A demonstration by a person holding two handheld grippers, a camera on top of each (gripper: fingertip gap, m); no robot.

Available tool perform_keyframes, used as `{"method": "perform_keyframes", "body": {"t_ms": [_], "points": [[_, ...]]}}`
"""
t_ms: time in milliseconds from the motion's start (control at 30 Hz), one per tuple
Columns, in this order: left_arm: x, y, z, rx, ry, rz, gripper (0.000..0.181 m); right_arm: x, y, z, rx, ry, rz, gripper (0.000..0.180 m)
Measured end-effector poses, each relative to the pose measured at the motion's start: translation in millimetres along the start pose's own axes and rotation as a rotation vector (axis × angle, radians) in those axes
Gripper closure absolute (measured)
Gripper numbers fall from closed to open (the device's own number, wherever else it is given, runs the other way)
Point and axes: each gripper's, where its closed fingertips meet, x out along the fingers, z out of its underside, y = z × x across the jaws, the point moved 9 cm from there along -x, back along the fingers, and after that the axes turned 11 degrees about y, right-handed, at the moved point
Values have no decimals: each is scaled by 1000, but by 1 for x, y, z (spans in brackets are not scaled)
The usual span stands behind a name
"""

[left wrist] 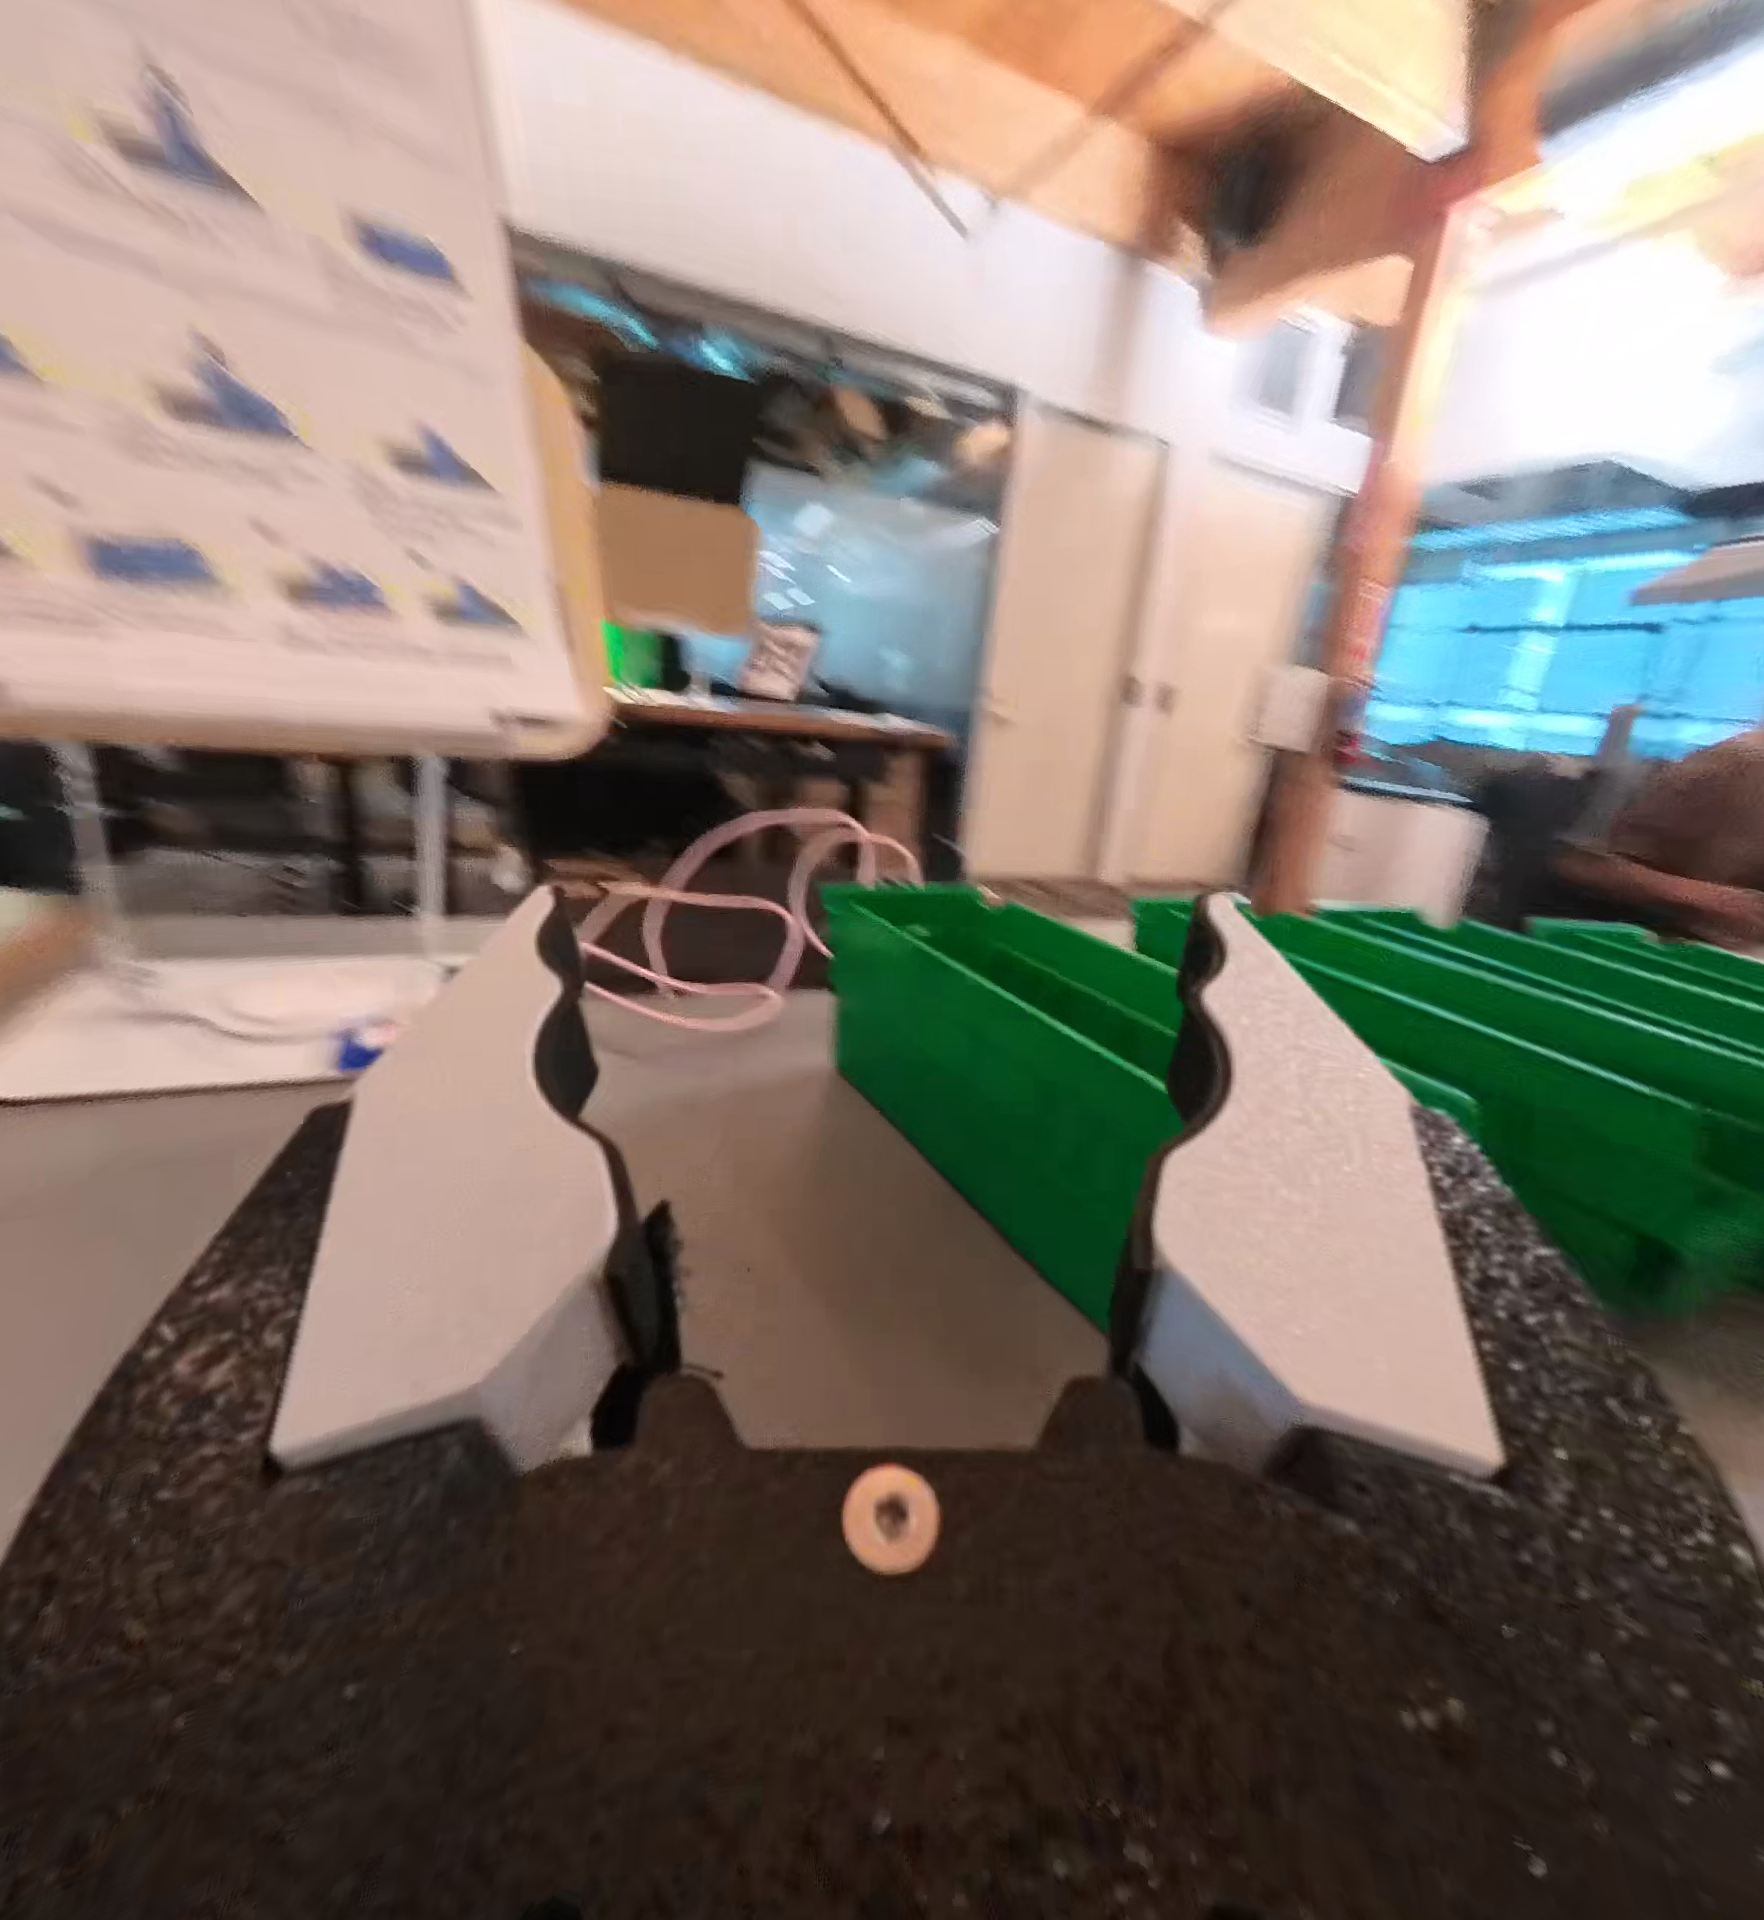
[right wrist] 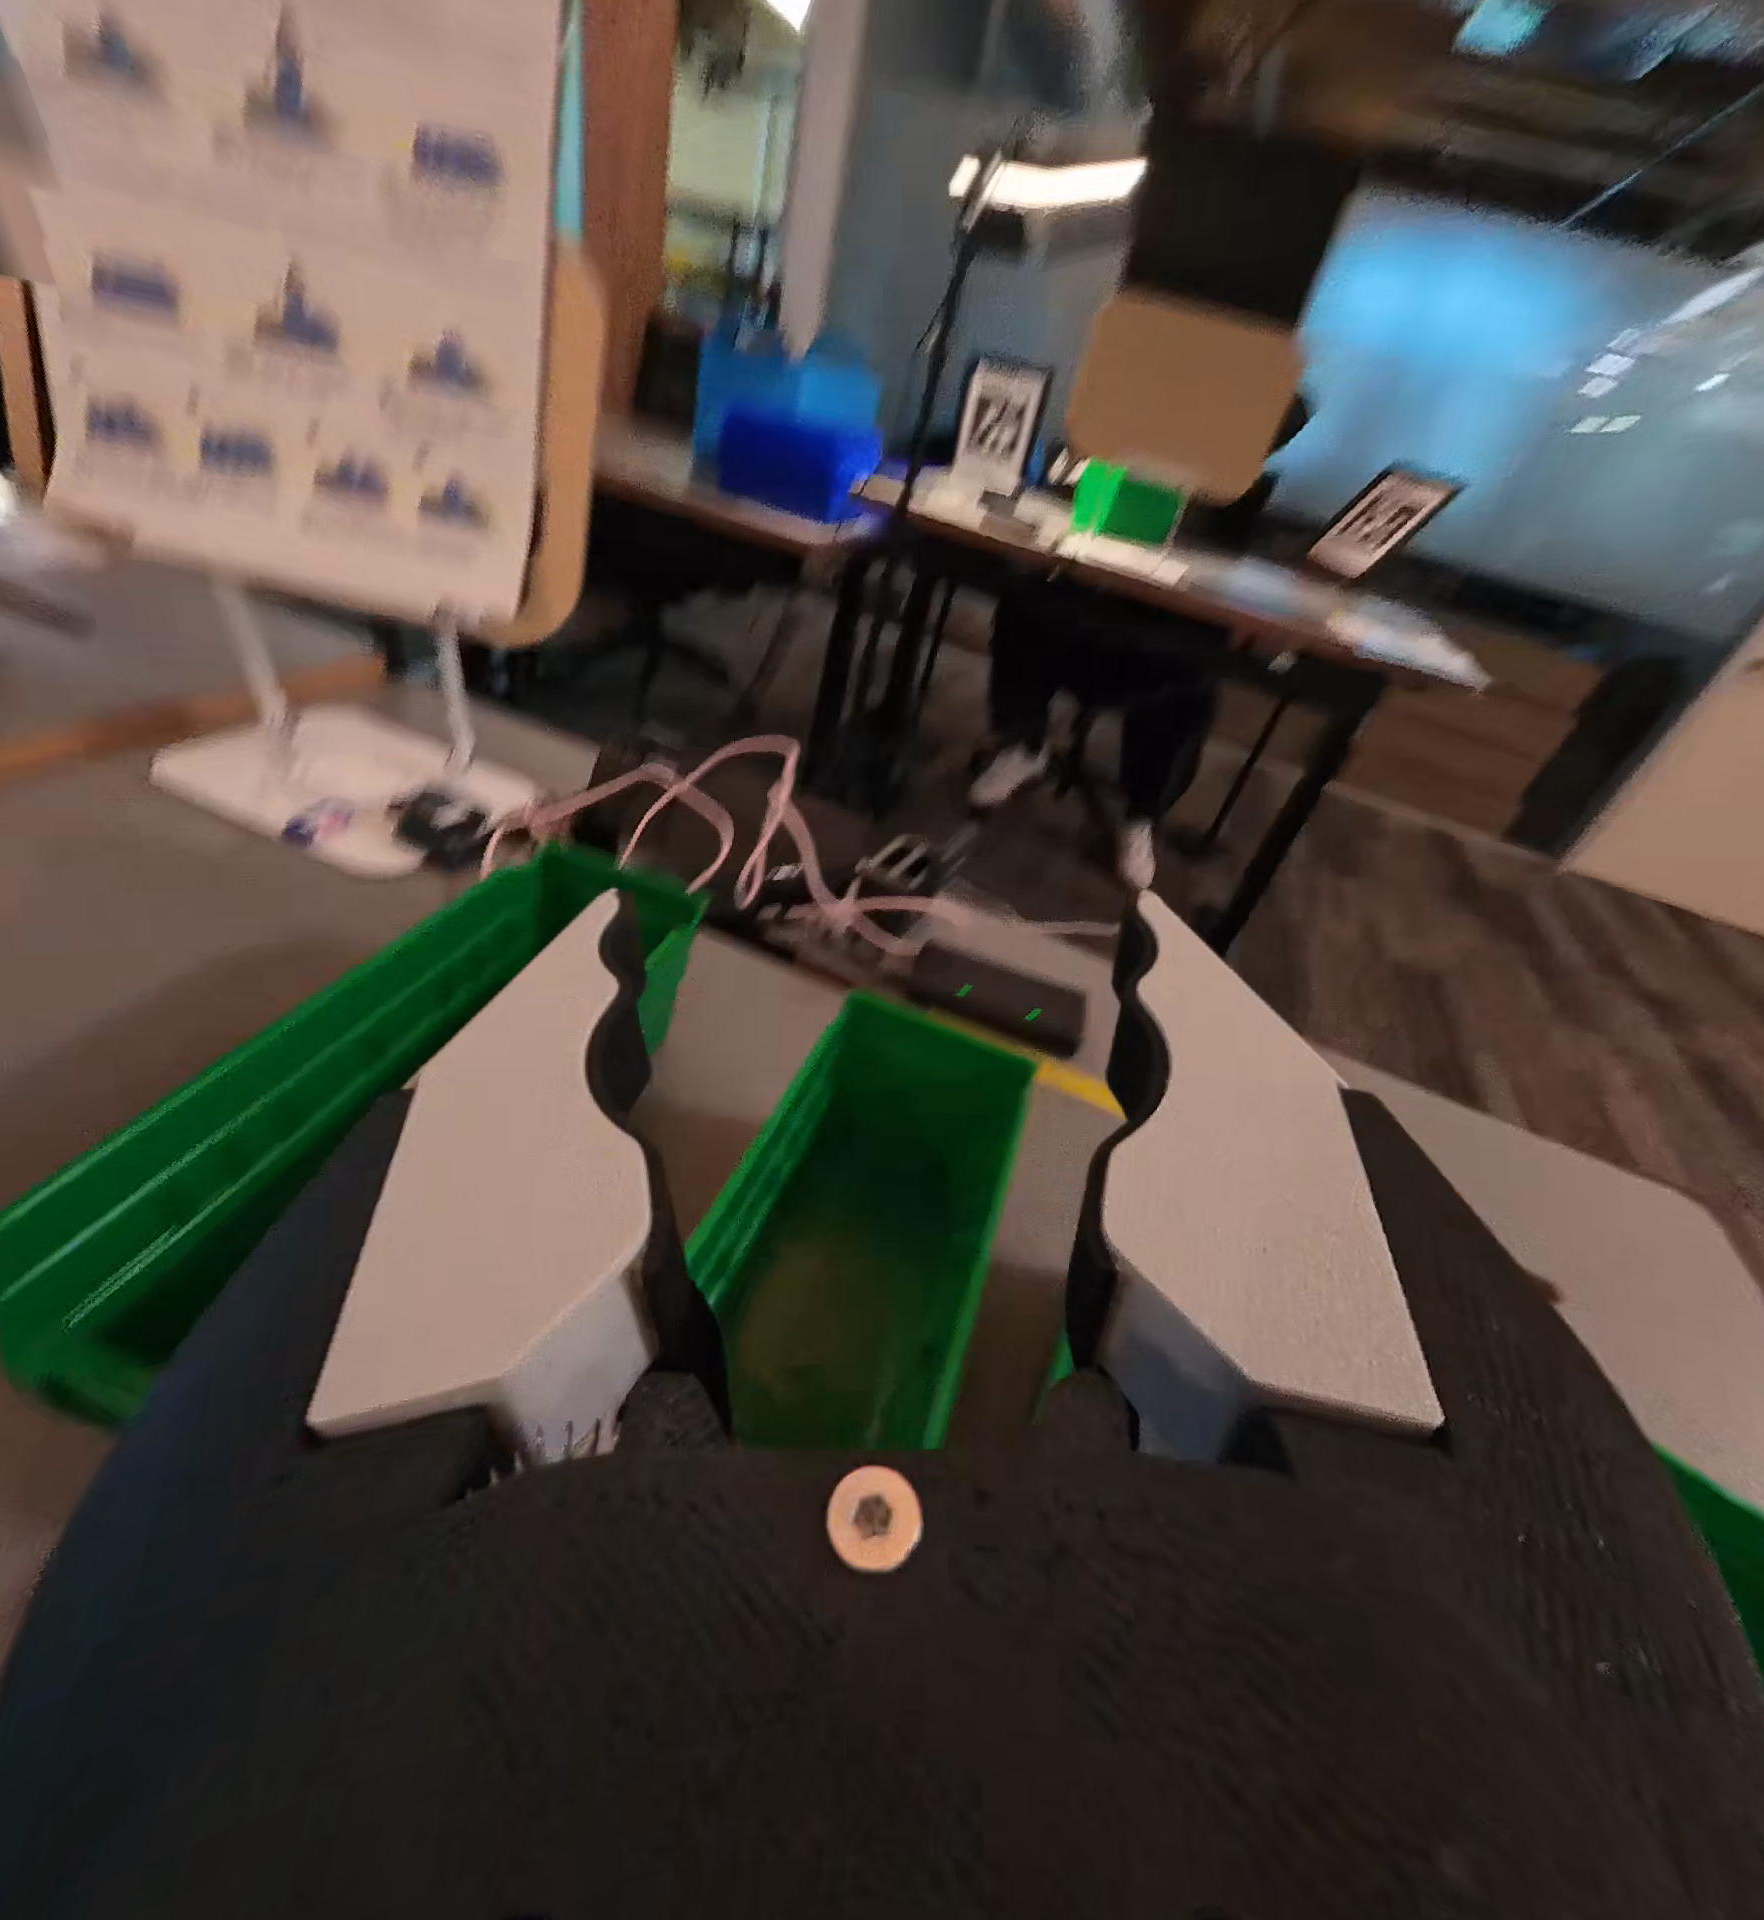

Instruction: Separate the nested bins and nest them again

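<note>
In the left wrist view, the left gripper [left wrist: 878,1049] is held wide open and empty above the grey table [left wrist: 130,1195]. The long green plastic bins [left wrist: 1013,1049] are seen just ahead and to its right, side by side on the table, some apparently nested; probably the gripper is kept clear so a rim can be approached. A pink looped cable [left wrist: 732,935] lies behind them.

In the right wrist view, the right gripper [right wrist: 873,1029] is also spread open, with nothing grasped. One separate open green bin [right wrist: 878,1195] is seen between and below its fingers, and another green bin [right wrist: 286,1122] lies at the left, apart, which suggests separation is partly done.
</note>
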Motion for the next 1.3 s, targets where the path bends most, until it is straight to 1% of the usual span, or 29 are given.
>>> {"method": "perform_keyframes", "body": {"t_ms": [67,133,233,300,367,467,500,533,600,667,733,800,867,967,1167,1267,1300], "points": [[-1,7,-5,39,64,-44,70,-18,36,-13,36,103,51,89],[1,13,-4,27,80,-52,69,-34,68,-18,73,180,66,90],[8,24,3,-21,51,-16,70,-55,103,-17,79,275,43,95],[15,33,10,-56,-6,16,74,-63,121,-11,41,298,48,97],[23,42,16,-39,-81,-2,78,-62,134,-5,-19,272,37,101],[34,58,19,71,-247,-66,84,-55,145,9,-102,130,-22,101],[38,65,18,107,-304,-85,82,-53,148,14,-131,88,-35,101],[42,74,15,129,-343,-67,79,-52,151,18,-159,55,-37,101],[50,97,4,150,-388,-10,85,-53,160,20,-192,32,1,104],[57,117,-8,169,-371,-52,84,-55,169,21,-165,37,46,112],[64,135,-15,207,-366,-95,84,-57,174,23,-106,44,25,117],[72,151,-17,265,-391,-125,78,-59,178,23,-44,63,-7,119],[83,169,-15,290,-374,-74,77,-61,181,23,-6,82,-24,120],[97,192,-10,244,-343,-15,78,-63,183,22,13,89,-41,120],[119,223,6,245,-365,9,79,-68,189,24,63,78,-58,120],[134,240,16,211,-384,58,81,-73,192,22,71,95,-57,120],[140,246,19,201,-398,73,78,-75,193,21,76,106,-54,120]]}}
